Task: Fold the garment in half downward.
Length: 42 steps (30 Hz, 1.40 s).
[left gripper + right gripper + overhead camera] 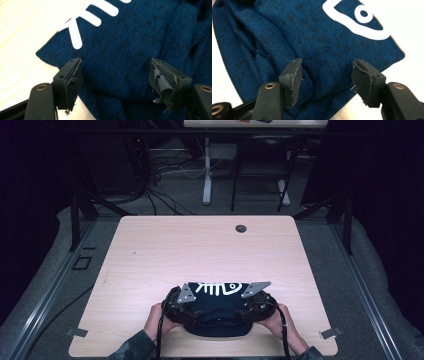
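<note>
1. A light wooden table (150, 250) is seen from above. A person's two hands come in from the near edge, each holding a gripper.
2. A dark blue knitted garment (217, 317), folded into a compact bundle, lies at the near edge of the table, midway between left and right. A white fish-skeleton print (219, 288) faces up on its far part.
3. The left gripper (115, 75) sits at the left end of the bundle. In the left gripper view its jaws are spread wide, with blue knit between and beneath them. They do not pinch any cloth.
4. The right gripper (325, 77) sits at the right end of the bundle. In the right gripper view its jaws are also wide open, straddling a rounded fold of the knit without closing on it.
5. The grippers mirror each other at opposite ends, which suggests the person is setting up to take both ends at once, so the cloth can be lifted or folded evenly rather than dragged from one side.
6. The jaw pads look worn and frayed at the edges.
7. The bundle lies close to the person, likely to keep it in easy reach of both hands.
8. A small dark round grommet (241, 228) sits near the far edge, well apart from the garment.
</note>
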Each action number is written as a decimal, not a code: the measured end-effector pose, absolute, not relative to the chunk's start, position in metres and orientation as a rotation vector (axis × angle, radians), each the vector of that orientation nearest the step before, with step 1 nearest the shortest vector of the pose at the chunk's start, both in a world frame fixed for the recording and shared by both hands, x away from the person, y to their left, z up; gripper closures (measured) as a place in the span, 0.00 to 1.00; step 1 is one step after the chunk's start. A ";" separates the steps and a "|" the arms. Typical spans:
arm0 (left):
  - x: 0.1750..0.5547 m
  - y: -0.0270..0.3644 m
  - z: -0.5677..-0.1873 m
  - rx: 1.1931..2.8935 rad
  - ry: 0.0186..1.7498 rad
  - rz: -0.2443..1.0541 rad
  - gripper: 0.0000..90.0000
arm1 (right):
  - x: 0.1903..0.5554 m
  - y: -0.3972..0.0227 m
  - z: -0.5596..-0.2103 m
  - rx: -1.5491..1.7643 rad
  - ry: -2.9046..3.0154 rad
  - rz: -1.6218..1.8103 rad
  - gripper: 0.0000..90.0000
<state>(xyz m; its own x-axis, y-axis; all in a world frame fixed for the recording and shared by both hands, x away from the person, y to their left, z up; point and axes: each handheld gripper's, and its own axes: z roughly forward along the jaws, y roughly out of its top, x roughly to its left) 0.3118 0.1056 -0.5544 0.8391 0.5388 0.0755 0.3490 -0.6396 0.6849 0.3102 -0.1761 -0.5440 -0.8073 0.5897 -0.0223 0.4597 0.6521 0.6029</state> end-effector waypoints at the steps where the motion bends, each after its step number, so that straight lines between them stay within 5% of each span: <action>1: 0.312 0.106 -0.555 2.328 0.645 0.356 0.29 | 0.309 -0.176 -0.545 0.859 2.647 0.886 0.43; 26: 0.310 0.109 -0.572 2.310 0.669 0.378 0.23 | 0.305 -0.178 -0.564 0.937 2.633 0.909 0.31; 42: 0.307 0.115 -0.561 2.276 0.698 0.407 0.08 | 0.303 -0.184 -0.554 0.970 2.559 0.914 0.04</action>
<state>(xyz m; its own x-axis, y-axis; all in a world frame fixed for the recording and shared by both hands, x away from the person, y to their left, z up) 0.3070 0.1149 -0.5609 0.8046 0.5876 0.0855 0.3639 -0.6017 0.7110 0.3028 -0.1840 -0.5538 -0.7450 0.6669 -0.0158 0.5060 0.5804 0.6380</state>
